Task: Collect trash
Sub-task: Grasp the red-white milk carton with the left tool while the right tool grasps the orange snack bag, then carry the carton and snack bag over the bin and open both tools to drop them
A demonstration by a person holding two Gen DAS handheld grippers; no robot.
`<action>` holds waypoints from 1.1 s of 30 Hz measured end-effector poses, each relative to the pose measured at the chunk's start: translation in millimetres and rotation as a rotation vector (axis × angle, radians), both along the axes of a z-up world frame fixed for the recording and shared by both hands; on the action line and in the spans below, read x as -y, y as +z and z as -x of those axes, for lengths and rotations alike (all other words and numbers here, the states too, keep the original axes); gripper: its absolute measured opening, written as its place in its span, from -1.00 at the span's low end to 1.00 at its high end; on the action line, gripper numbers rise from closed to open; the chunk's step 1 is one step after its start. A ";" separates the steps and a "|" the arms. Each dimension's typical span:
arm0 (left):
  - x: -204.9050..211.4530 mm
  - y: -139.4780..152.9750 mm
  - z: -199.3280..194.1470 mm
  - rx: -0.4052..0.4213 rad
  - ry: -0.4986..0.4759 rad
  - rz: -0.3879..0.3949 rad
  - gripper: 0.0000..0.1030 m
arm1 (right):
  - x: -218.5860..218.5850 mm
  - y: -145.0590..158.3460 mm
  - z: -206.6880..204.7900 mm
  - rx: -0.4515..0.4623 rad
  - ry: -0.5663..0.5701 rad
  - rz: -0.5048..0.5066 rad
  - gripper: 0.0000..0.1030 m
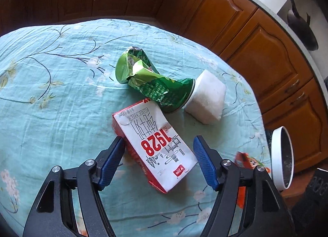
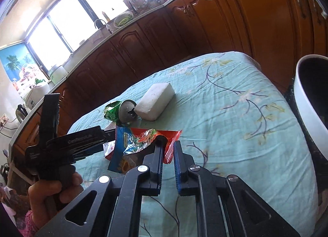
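A desk (image 1: 51, 97) under pale-blue floral cloth carries a milk carton (image 1: 155, 146), crushed green can (image 1: 151, 81) and white foam block (image 1: 207, 101) mid-frame.

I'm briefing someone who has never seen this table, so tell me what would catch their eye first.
A white and red milk carton lies flat on the flowered turquoise tablecloth, between the open fingers of the left gripper. Just beyond it a crushed green can lies on its side, its end against a white foam block. The right gripper is shut on a crumpled red and blue snack wrapper, with a white bin at the table's right edge.
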State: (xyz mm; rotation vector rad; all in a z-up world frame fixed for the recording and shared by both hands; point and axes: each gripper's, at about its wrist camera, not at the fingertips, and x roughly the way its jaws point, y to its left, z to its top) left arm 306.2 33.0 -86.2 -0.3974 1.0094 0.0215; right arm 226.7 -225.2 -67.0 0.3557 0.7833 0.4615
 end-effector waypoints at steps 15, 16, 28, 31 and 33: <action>29.4 22.9 52.0 0.112 -0.233 -0.069 -0.10 | 32.5 5.3 35.0 0.009 -0.059 -0.018 -0.82; 34.5 25.7 57.2 0.121 -0.255 -0.074 -0.11 | 34.8 5.9 37.6 0.011 -0.065 -0.015 -0.82; 107.1 45.8 79.9 0.182 -0.461 -0.077 -0.13 | 83.3 11.5 61.9 0.028 -0.176 -0.016 -0.83; 122.0 47.8 80.0 0.189 -0.495 -0.080 -0.14 | 99.8 14.5 65.7 0.036 -0.213 -0.020 -0.83; 132.9 50.1 79.7 0.194 -0.515 -0.084 -0.14 | 109.9 16.0 68.1 0.040 -0.232 -0.022 -0.83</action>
